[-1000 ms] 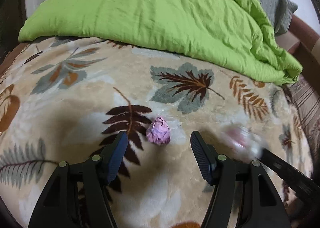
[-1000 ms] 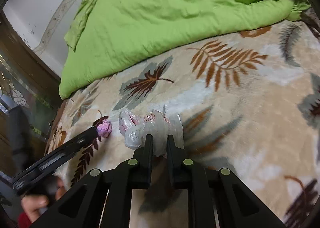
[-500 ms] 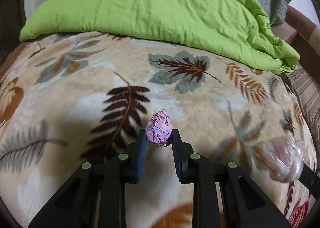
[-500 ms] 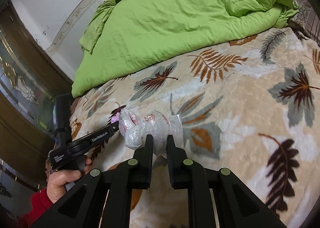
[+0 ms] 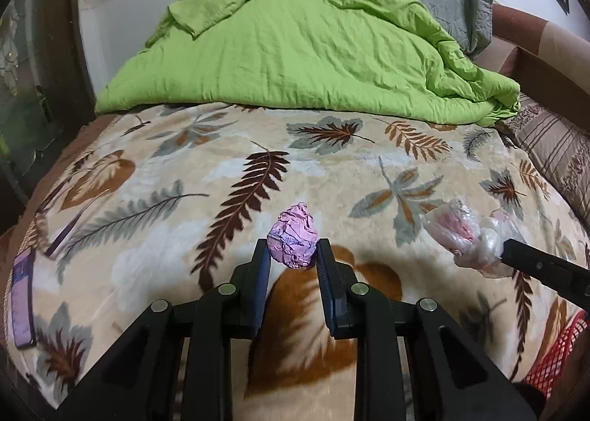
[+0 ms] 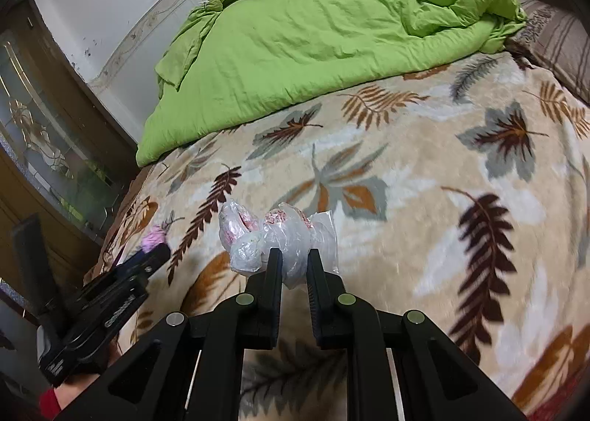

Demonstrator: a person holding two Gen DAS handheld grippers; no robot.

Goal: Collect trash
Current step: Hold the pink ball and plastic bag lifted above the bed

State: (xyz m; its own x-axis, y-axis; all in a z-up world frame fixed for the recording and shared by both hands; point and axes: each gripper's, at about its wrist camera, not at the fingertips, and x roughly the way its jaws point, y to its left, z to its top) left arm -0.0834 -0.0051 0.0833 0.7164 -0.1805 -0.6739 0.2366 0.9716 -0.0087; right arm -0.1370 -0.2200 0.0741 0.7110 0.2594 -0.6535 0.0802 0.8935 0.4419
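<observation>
Sitting pinched between the closed-in jaws of the left hand-held gripper [image 5: 292, 251], a crumpled pink paper ball [image 5: 293, 240] is hanging above the leaf-patterned blanket [image 5: 184, 207]. Beside it, the right hand-held gripper [image 6: 294, 266] is squeezing tight on a clear plastic bag [image 6: 276, 236]. A green duvet [image 5: 295, 52] is lying bunched behind.

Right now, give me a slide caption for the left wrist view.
Left gripper clamps a crumpled pink paper ball above the leaf-print blanket; green duvet behind.

Leaf-print bed [image 5: 155, 236], green duvet [image 5: 295, 63], perhaps phone [image 5: 22, 303].
</observation>
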